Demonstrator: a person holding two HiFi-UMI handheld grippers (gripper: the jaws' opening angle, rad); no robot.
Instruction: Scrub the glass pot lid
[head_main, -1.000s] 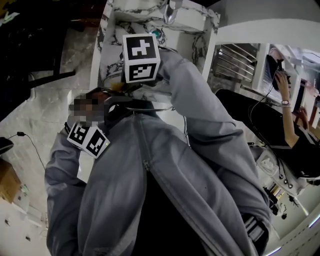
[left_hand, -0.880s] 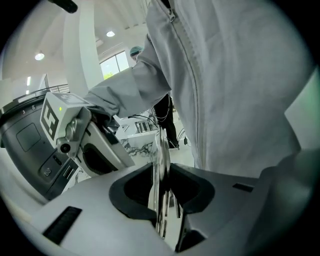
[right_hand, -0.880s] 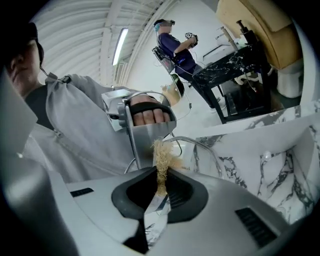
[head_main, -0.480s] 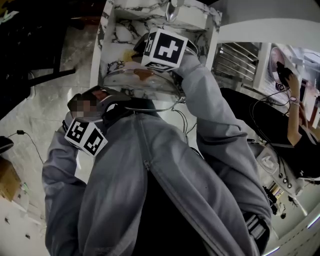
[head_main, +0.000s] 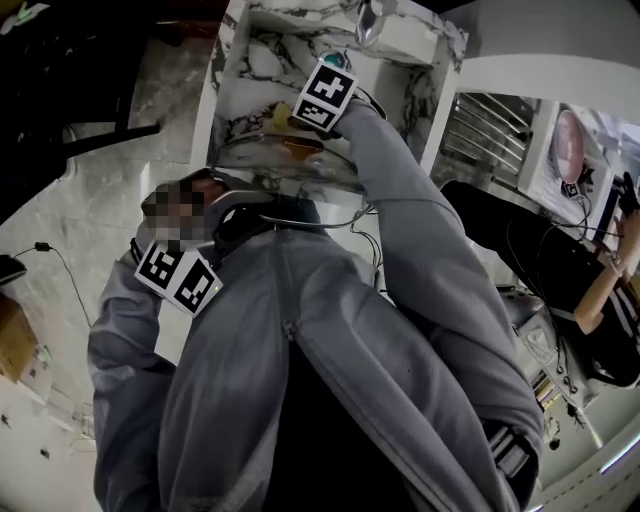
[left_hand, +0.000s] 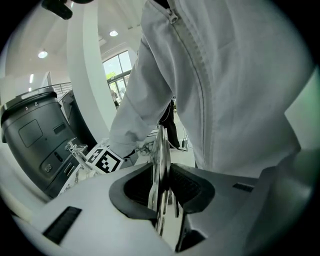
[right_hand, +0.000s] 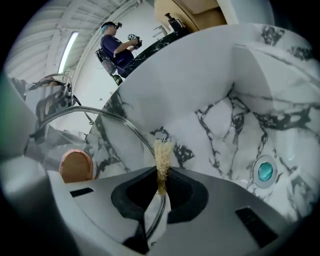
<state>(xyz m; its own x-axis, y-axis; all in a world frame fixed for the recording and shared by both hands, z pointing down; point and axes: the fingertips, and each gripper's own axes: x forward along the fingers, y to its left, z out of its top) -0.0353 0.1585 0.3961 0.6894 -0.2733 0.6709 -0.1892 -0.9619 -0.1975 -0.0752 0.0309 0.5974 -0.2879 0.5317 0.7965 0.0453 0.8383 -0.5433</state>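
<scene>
The glass pot lid (left_hand: 160, 160) stands edge-on in the left gripper (left_hand: 162, 186). Its metal rim runs from 12 to 6 o'clock through the narrow jaws, and the pads press it from both sides. In the head view the lid hangs tilted over the marble sink (head_main: 262, 62), at about 1 o'clock from that gripper, with its brown knob (head_main: 298, 148) near the middle.

The right gripper (right_hand: 161, 189) has its jaws almost together, pinching a thin straw-coloured scrub pad (right_hand: 162, 157) whose frayed end sticks out toward 12 o'clock. The lid's rim sweeps in from 10 o'clock, passes behind the pad's tip and curves down past the jaws. I cannot tell whether the pad actually presses on the glass. From these jaws the knob sits at 9 o'clock and the sink's teal drain (right_hand: 264, 171) at 3 o'clock. A grey sleeve (head_main: 420, 250) leads up to this gripper.
</scene>
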